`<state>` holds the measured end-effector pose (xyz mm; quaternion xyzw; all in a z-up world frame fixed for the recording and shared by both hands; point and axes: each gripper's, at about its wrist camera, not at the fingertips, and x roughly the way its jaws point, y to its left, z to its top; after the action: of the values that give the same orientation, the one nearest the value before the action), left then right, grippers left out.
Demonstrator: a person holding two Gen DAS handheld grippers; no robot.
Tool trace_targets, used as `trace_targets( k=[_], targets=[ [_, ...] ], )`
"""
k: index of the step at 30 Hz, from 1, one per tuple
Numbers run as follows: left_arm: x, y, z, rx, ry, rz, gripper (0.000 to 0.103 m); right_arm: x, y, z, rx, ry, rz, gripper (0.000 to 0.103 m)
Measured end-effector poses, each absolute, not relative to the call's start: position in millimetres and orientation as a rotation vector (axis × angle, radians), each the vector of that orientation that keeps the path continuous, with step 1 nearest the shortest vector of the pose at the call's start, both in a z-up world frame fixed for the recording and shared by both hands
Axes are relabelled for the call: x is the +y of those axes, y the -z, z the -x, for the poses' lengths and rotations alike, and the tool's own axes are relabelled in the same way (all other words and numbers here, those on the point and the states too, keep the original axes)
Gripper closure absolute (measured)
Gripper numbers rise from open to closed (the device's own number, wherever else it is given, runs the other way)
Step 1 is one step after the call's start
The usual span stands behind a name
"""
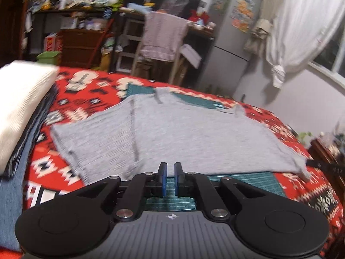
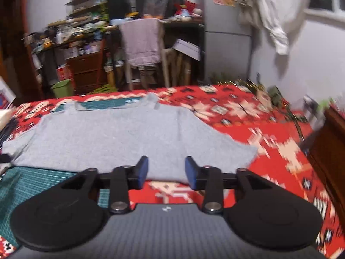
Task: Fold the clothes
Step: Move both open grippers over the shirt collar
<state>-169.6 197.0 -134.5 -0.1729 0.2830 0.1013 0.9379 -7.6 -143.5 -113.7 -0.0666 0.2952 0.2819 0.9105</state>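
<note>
A grey T-shirt lies spread flat on a teal cutting mat over a red patterned blanket. My left gripper hovers at the shirt's near hem. Its blue pads are almost together, with only a thin gap and no cloth in it. My right gripper is at the near hem too, towards the shirt's right side, partly open and holding nothing. Both views are motion-blurred.
A stack of folded clothes, white on top of dark and denim pieces, sits on the bed at the left. Dark wooden furniture borders the bed on the right. Beyond the bed stand a cloth-draped chair, cluttered shelves and a fridge.
</note>
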Motion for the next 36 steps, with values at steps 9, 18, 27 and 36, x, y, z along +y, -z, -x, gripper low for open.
trace_targets(
  k=[9,18,27,36],
  targets=[
    [185.9,118.3,88.8,0.675,-0.143,0.213,0.059,-53.9,93.2,-24.4,0.635,-0.674,0.203,0.014],
    [198.1,69.4,32.4,0.741,-0.176,0.117,0.027,18.4,46.4,-60.2,0.675,-0.521,0.409,0.000],
    [201.1,31.3,2.7,0.749,-0.179,0.039,0.012,49.9,18.2,-83.9,0.844,-0.645,0.459,0.000],
    [221.1,35.8,-21.6,0.726,-0.113,0.108,0.010,58.2,39.1,-124.4,0.861,-0.614,0.408,0.001]
  ],
)
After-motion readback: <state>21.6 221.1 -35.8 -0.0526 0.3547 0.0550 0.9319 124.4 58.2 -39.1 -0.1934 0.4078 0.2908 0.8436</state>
